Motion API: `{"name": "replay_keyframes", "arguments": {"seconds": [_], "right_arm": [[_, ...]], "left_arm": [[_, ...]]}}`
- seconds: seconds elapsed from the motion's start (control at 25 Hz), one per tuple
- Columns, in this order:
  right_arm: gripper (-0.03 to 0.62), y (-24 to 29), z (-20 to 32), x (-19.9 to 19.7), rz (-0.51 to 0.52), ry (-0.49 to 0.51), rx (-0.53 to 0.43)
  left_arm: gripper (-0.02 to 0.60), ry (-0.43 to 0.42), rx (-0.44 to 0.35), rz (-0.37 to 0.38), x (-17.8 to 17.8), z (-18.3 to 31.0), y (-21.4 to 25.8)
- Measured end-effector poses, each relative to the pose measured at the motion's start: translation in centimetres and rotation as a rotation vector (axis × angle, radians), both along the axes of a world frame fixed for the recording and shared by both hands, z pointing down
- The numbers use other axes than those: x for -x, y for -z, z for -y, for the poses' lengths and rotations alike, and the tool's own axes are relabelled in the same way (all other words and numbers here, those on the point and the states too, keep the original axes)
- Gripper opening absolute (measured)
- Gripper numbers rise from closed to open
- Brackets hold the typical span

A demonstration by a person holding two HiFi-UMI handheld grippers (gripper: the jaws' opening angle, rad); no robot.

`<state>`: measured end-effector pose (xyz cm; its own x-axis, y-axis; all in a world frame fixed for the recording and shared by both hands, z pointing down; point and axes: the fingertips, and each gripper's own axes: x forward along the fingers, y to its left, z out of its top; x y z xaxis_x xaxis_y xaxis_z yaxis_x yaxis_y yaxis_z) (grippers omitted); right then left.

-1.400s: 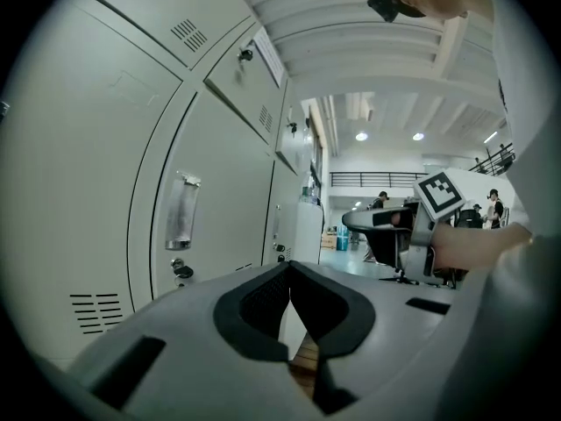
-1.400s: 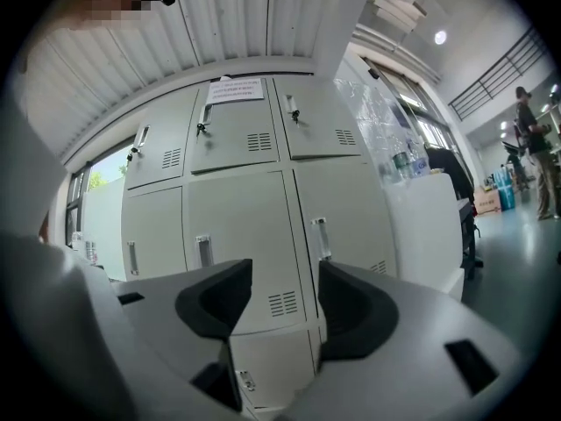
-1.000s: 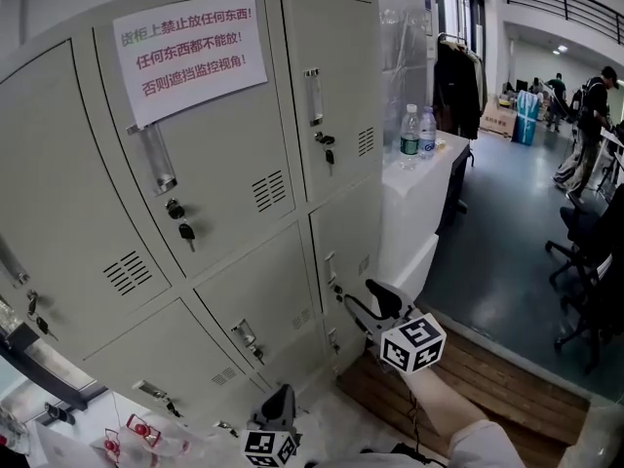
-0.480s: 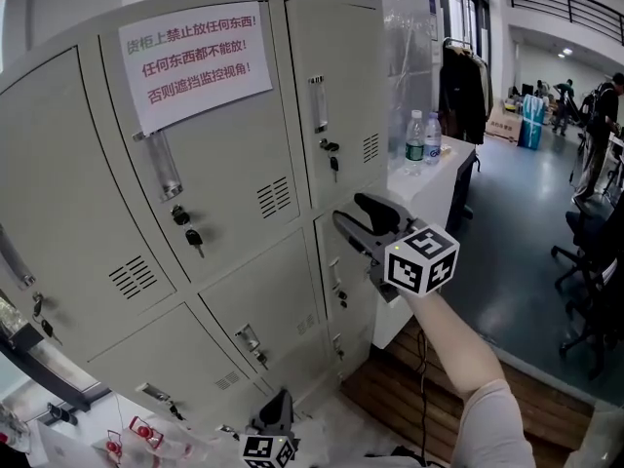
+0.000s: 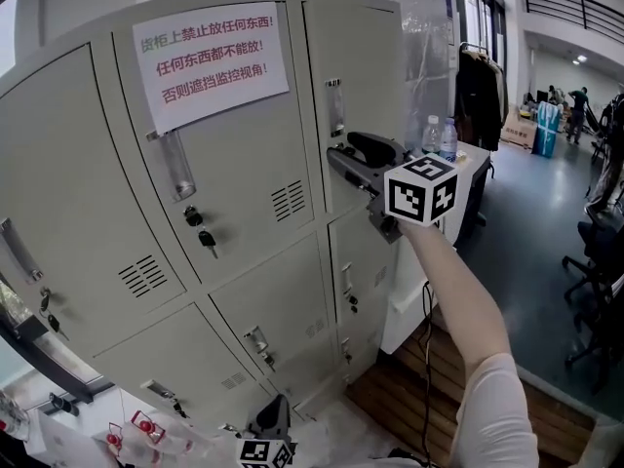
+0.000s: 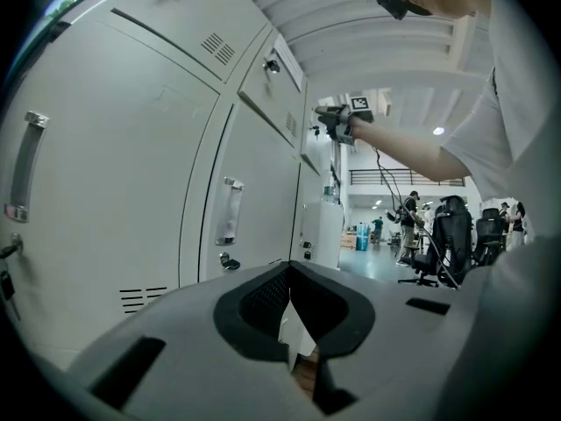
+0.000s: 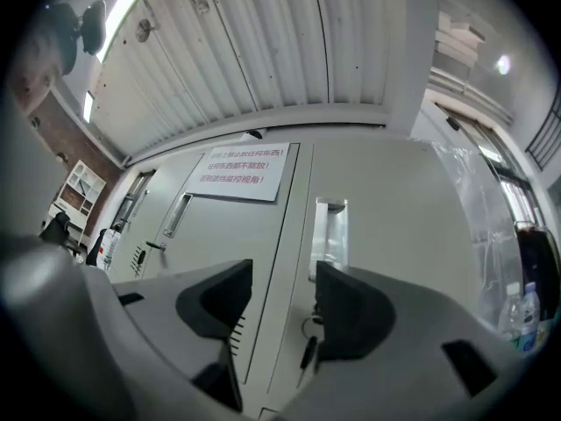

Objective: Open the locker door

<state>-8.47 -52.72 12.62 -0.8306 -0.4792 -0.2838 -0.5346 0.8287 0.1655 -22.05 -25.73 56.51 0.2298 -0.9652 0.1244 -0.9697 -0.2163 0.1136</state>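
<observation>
My left gripper [image 6: 289,272] hangs low beside the bottom lockers, its fingers clenched together on nothing. My right gripper [image 7: 283,301] is raised close in front of the upper right locker door [image 5: 363,66], with its fingers released and spread apart. The door's key [image 7: 306,351] shows in the gap between them, the handle [image 7: 330,233] just above. That door sits shut. Farther left, a paper notice [image 5: 213,52] hangs on the neighbouring door.

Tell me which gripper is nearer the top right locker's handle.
Right. The right gripper is raised just below that handle, jaws apart; the left gripper hangs low by the bottom lockers.
</observation>
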Motion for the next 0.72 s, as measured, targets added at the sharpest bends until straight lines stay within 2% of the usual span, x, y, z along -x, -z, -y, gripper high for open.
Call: {"name": "replay_keyframes", "arguments": {"seconds": [0.36, 0.72], "right_arm": [[0.213, 2.3, 3.8, 2.0, -0.012, -0.051, -0.007], [0.199, 2.6, 3.8, 2.5, -0.009, -0.071, -0.037]], "left_arm": [[0.002, 0.069, 0.009, -0.012, 2.2, -0.6, -0.3], [0.003, 0.064, 0.014, -0.012, 2.6, -0.4, -0.5]]}}
